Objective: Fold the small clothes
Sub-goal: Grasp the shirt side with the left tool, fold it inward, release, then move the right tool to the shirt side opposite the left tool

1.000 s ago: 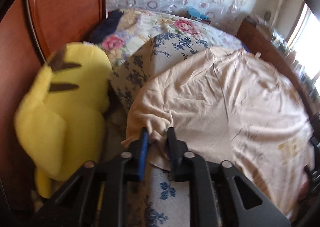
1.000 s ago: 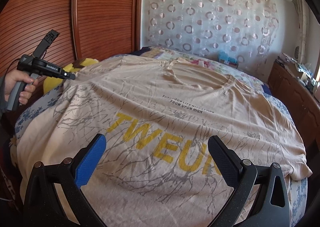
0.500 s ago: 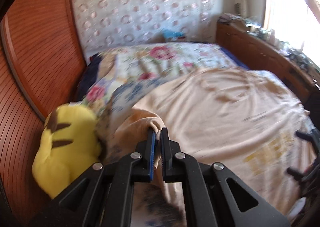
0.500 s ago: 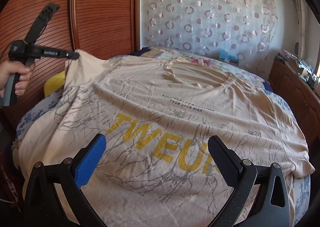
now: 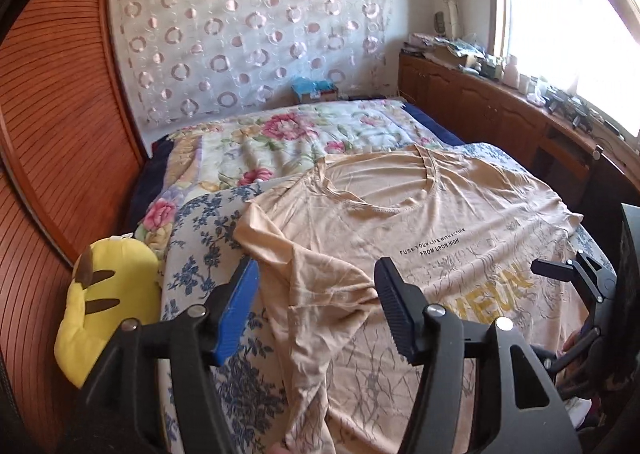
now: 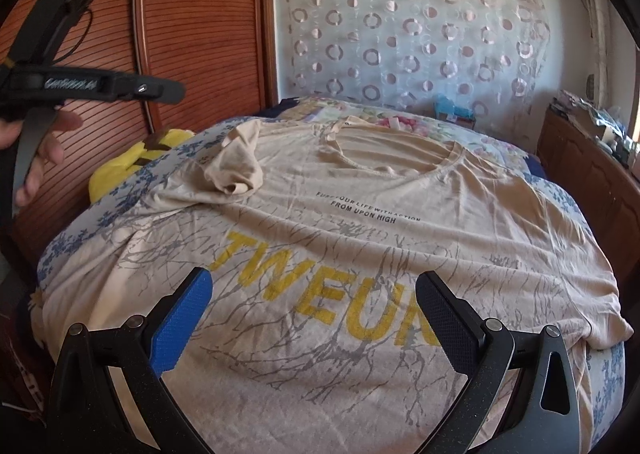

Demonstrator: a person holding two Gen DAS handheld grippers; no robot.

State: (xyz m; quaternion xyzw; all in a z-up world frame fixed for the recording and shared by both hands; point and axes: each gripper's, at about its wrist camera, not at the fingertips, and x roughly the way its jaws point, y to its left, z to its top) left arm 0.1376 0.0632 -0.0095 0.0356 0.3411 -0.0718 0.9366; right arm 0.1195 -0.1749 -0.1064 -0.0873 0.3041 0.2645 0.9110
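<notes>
A beige T-shirt [image 6: 360, 222] with yellow letters and grey branch print lies front up on the bed; it also shows in the left wrist view [image 5: 420, 230]. Its left sleeve [image 6: 236, 166] lies crumpled and folded inward over the shoulder; in the left wrist view the sleeve [image 5: 296, 274] lies just beyond my fingers. My left gripper [image 5: 316, 298] is open and empty, raised above that sleeve; from the right it shows at upper left [image 6: 168, 90]. My right gripper [image 6: 316, 318] is open and empty above the hem, seen from the left at the right edge [image 5: 560, 266].
A yellow plush toy [image 5: 108, 302] lies between the bed and the wooden wardrobe [image 5: 52, 134] on the left. A flowered quilt [image 5: 288, 134] covers the far half of the bed. A wooden cabinet [image 5: 500, 114] with clutter runs along the right under the window.
My left gripper lifted the left sleeve up and inward, then opened and dropped it on the shirt's shoulder. The right gripper has stayed still and open.
</notes>
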